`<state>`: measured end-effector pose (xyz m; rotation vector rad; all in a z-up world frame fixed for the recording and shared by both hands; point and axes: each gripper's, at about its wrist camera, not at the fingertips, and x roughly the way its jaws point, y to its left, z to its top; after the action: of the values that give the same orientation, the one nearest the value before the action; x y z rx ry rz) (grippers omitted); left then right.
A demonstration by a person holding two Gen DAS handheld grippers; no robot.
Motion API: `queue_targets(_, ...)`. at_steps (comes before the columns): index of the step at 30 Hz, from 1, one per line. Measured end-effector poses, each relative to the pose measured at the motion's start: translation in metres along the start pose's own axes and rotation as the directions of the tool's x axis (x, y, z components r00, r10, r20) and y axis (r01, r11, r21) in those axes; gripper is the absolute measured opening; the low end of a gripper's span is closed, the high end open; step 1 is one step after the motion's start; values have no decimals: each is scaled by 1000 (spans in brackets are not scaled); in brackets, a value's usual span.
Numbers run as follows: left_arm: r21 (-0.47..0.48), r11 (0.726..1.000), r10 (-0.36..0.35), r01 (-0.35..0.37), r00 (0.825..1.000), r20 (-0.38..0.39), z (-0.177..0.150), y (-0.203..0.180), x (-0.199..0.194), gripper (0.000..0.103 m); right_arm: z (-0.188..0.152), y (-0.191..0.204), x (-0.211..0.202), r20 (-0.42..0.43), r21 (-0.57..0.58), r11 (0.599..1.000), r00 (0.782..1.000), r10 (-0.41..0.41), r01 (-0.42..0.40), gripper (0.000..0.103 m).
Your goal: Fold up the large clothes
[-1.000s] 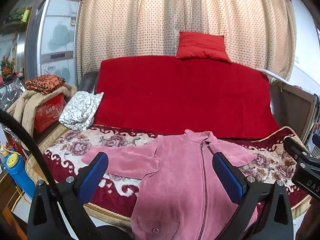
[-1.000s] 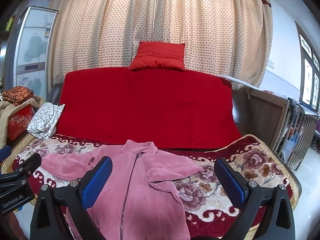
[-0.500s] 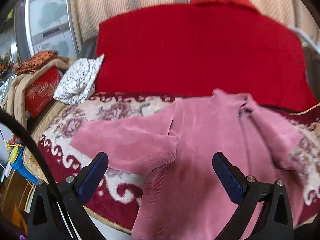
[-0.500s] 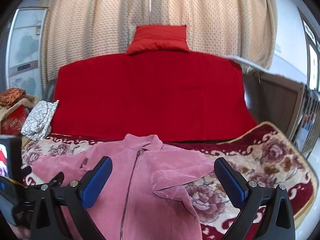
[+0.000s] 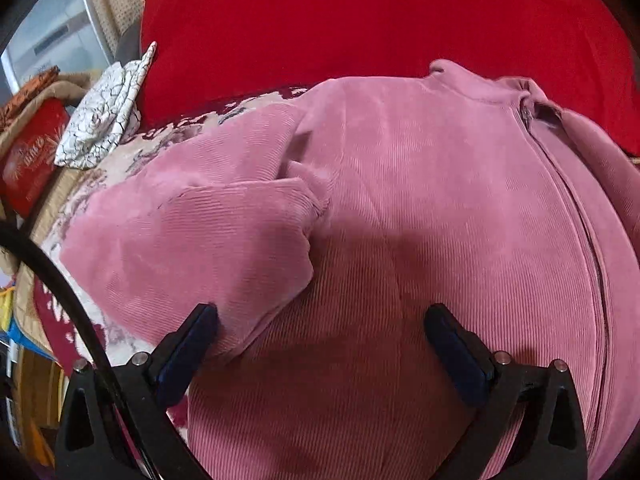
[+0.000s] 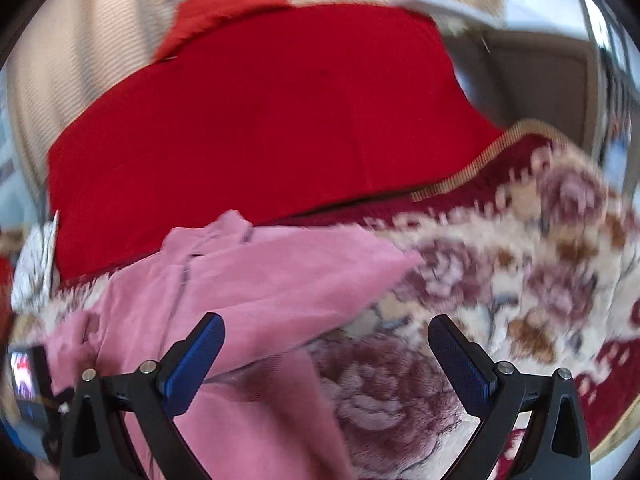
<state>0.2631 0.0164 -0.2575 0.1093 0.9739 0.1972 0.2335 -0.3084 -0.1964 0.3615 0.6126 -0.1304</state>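
A pink corduroy zip jacket (image 5: 420, 208) lies front-up on the sofa seat. Its left sleeve (image 5: 200, 232) is folded across its side. My left gripper (image 5: 320, 320) is open, low over the jacket's body, its left finger (image 5: 188, 344) by the sleeve's lower edge. In the right wrist view the jacket (image 6: 248, 280) lies at the lower left, its right sleeve (image 6: 320, 272) reaching onto the seat. My right gripper (image 6: 326, 332) is open over that sleeve's edge and the floral cover. This view is blurred.
A floral red and cream cover (image 6: 540, 280) spreads over the seat, with a red throw (image 5: 360, 20) on the sofa back. A white patterned cushion (image 5: 104, 116) and a red box (image 5: 28, 160) sit at the left. A wooden sofa arm (image 6: 540, 72) is at the right.
Both grippers have moved down and forward, close to the jacket. The left one now hovers over the body and left sleeve, the right one over the right sleeve. Both stay open.
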Motion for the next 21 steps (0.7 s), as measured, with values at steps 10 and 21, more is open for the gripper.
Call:
queue_targets(10, -3, 998, -69, 69, 997, 18, -13, 5, -8, 103, 4, -96, 75, -136, 507, 842, 948, 288, -183, 98)
queue_targets(21, 23, 995, -102, 101, 990, 102, 7, 18, -27, 103, 38, -70, 150, -156, 522, 827, 930, 333, -209, 84)
